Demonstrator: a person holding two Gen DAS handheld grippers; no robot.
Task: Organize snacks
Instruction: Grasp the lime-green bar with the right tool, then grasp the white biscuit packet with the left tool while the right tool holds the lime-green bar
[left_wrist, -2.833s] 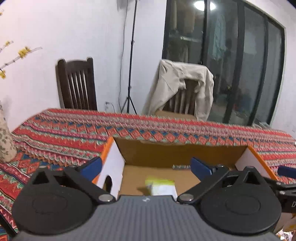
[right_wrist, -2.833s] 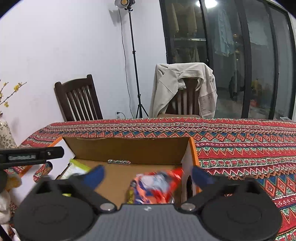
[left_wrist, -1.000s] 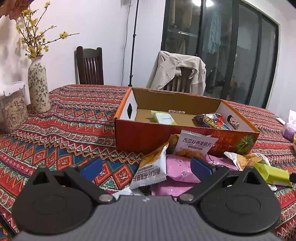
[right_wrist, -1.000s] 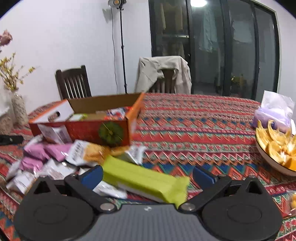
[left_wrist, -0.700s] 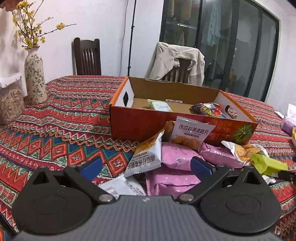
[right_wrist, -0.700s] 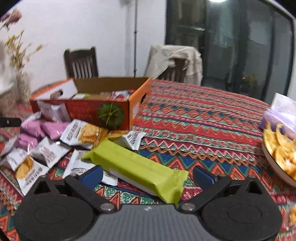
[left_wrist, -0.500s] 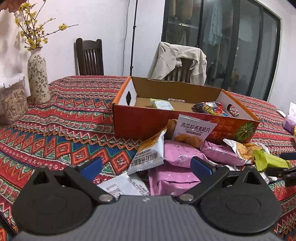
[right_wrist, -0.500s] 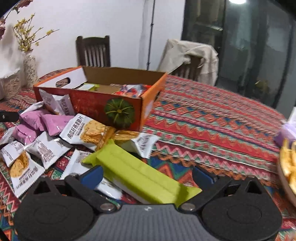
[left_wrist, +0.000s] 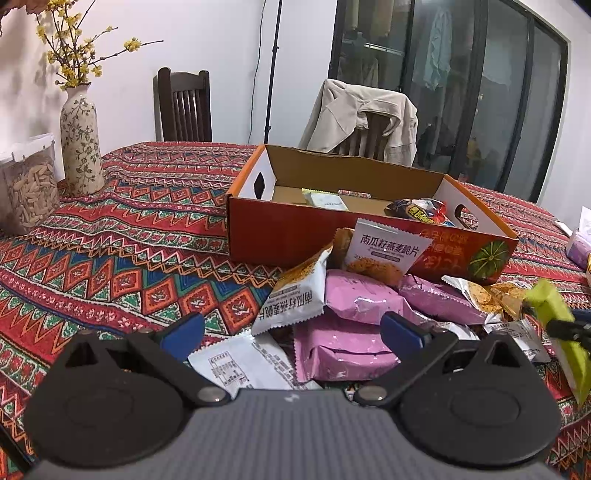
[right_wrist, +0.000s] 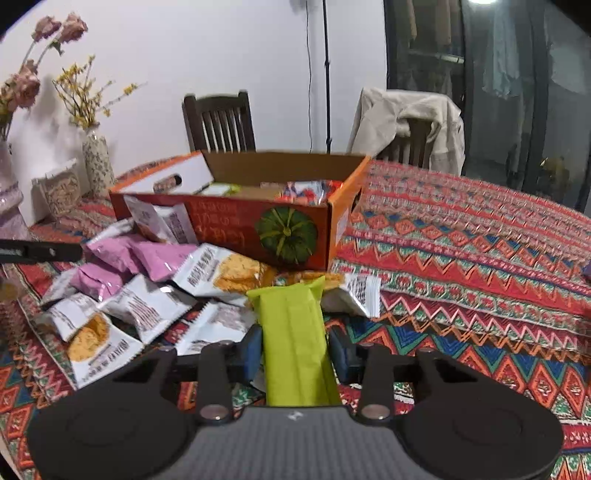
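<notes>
An orange cardboard box (left_wrist: 295, 229) with a pumpkin picture stands on the patterned tablecloth and holds a few snacks; it also shows in the right wrist view (right_wrist: 236, 218). A pile of white snack packets (left_wrist: 295, 295) and pink packets (left_wrist: 354, 299) lies in front of it. My right gripper (right_wrist: 293, 349) is shut on a long lime-green snack bar (right_wrist: 291, 332), held just above the pile; the bar also shows in the left wrist view (left_wrist: 554, 310). My left gripper (left_wrist: 291, 328) is open and empty over the near edge of the pile.
A flowered vase (left_wrist: 79, 144) and a clear jar of seeds (left_wrist: 26, 188) stand at the left. Two chairs stand behind the table, one draped with a beige jacket (left_wrist: 362, 118). A light stand (left_wrist: 271, 70) rises by the wall.
My right gripper has closed on the green bar and lifted it, turning left toward the box. My left gripper has stayed open and shifted only slightly.
</notes>
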